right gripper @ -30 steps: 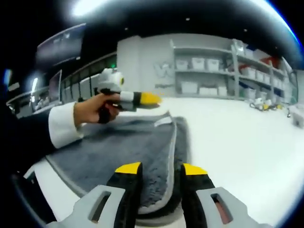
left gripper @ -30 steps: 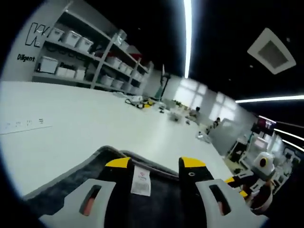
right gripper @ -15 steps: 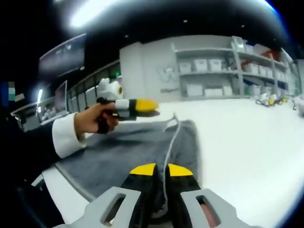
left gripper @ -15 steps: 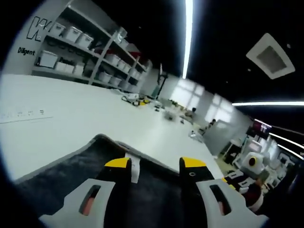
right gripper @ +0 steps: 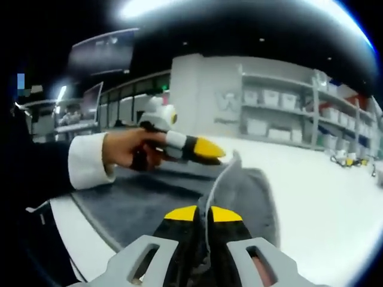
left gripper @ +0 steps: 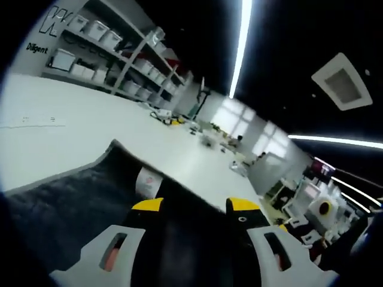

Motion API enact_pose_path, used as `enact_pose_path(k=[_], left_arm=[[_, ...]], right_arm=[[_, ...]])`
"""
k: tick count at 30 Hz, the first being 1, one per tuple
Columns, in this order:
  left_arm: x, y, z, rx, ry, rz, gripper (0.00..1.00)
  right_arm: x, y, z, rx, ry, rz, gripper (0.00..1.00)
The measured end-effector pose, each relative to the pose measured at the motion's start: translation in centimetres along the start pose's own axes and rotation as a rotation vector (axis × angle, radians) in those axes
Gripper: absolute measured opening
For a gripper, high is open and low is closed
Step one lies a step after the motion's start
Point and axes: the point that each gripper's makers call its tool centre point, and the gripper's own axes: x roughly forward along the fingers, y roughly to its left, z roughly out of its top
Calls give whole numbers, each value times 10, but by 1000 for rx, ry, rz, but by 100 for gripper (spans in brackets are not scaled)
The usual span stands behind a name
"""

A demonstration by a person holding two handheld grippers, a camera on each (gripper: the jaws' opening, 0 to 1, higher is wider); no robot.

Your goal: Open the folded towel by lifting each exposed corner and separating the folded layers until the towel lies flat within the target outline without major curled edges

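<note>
A broad white table (left gripper: 90, 128) stretches toward grey shelving (right gripper: 287, 113) stacked with white bins. The plush dark grey towel (right gripper: 149, 197), pale-edged, lies across it. The right gripper (right gripper: 203, 214) is clenched on its raised edge at 6 o'clock; the left gripper (left gripper: 195, 206) straddles the towel, jaws parted.

white table (left gripper: 90, 128) | shelving with white bins (right gripper: 287, 116) | ceiling light strip (left gripper: 242, 42) | ceiling vent (left gripper: 344, 81)

Towel (left gripper: 72, 203) corner hidden between left tongs (left gripper: 196, 209); label (left gripper: 146, 181) print blurred.
</note>
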Motion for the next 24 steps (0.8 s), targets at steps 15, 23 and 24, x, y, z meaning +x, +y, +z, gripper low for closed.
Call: enact_pose_path(k=[15,23,24], left_arm=[[-3,-8,-15,-72,21,-19,41],[-8,-8,-31,-31,75,18,32],[-10,-7,-31,-34,72,22,30]], right_arm=[[12,27,0,-110,17,33,0],[20,46,-3,-198,38,48,1],[20,48,-3,-203,38,53,1]])
